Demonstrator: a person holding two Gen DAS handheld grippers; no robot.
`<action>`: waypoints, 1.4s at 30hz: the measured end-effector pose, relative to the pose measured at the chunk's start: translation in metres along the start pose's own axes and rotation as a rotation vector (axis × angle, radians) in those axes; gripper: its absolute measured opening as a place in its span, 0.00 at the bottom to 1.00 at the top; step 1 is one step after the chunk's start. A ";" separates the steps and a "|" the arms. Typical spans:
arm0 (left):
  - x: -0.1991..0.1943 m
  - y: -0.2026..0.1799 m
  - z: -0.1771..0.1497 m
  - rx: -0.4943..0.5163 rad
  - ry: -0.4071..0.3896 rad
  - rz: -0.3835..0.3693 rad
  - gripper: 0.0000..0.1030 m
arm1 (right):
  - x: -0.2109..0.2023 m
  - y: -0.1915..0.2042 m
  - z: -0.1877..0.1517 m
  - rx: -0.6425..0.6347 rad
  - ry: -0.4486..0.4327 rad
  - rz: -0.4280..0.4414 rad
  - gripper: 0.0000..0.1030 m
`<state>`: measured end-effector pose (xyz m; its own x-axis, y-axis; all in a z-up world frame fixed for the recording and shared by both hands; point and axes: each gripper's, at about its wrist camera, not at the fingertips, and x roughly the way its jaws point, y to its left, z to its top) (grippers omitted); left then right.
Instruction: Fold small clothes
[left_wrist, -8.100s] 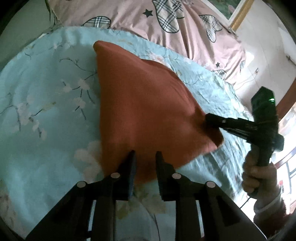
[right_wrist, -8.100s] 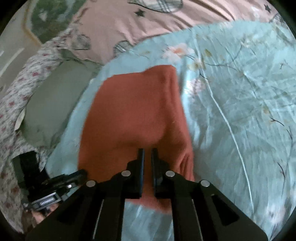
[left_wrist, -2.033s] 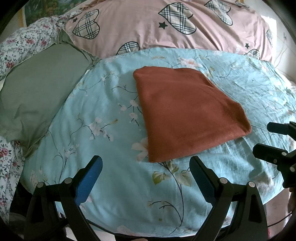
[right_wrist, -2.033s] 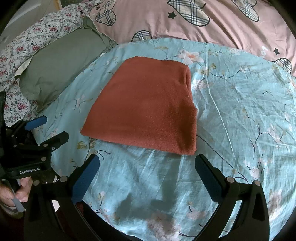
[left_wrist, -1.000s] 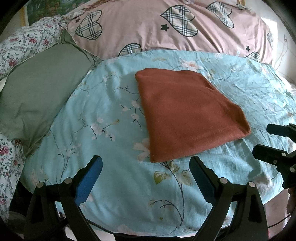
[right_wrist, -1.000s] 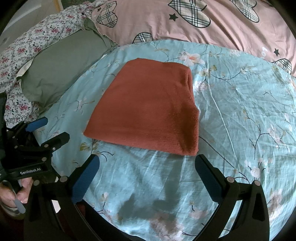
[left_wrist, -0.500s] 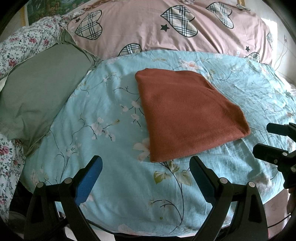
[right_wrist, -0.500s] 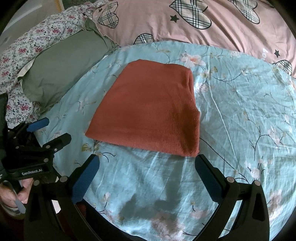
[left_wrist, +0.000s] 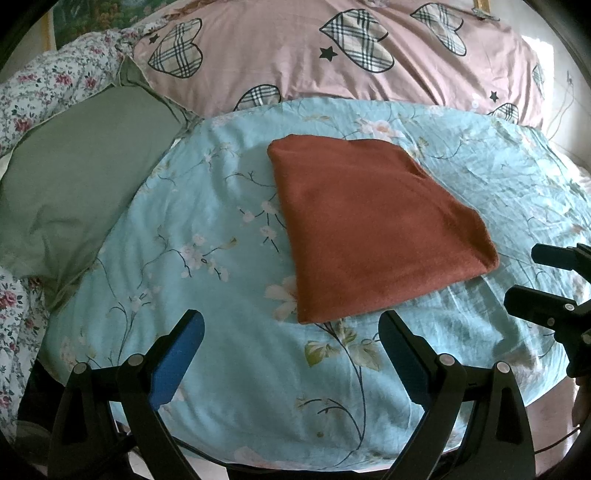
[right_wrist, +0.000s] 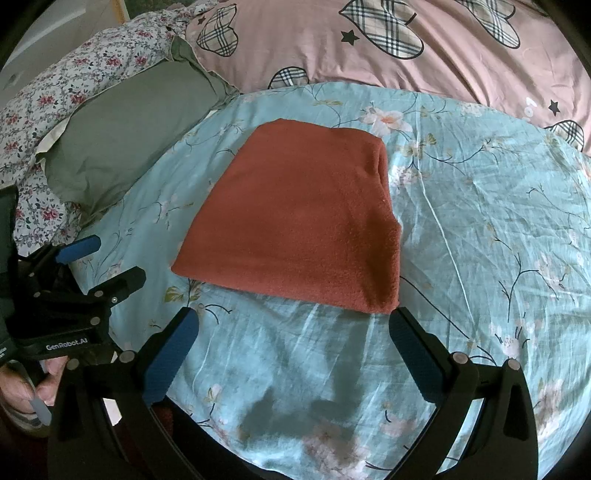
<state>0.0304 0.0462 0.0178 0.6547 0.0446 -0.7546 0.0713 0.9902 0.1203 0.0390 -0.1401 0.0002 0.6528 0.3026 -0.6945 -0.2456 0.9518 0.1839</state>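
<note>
Plain green pillow (left_wrist: 70, 184) at left, folded rust-red fleece garment (left_wrist: 369, 229) flat mid-bed on pale blue floral sheet (left_wrist: 207, 229), left gripper (left_wrist: 291, 349) spread wide, holding nothing, right gripper (right_wrist: 295, 345) likewise wide and empty, both short of the garment.

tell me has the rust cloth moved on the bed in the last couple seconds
No. The folded rust cloth lies in the same spot on the blue floral sheet, its near corner by the same pale flower. Both claws hang open, clear of it.
</note>
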 end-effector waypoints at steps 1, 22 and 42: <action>0.000 0.000 0.000 0.000 0.000 0.000 0.93 | 0.000 0.000 0.000 0.000 0.001 -0.001 1.00; 0.004 -0.008 0.002 0.001 0.010 0.005 0.93 | 0.005 -0.002 0.002 0.001 0.006 0.002 1.00; 0.017 -0.010 0.024 -0.011 -0.008 0.013 0.94 | 0.015 -0.025 0.028 0.012 0.003 0.013 1.00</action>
<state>0.0589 0.0337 0.0196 0.6618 0.0560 -0.7476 0.0544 0.9910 0.1223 0.0750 -0.1579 0.0048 0.6472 0.3144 -0.6944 -0.2450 0.9485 0.2010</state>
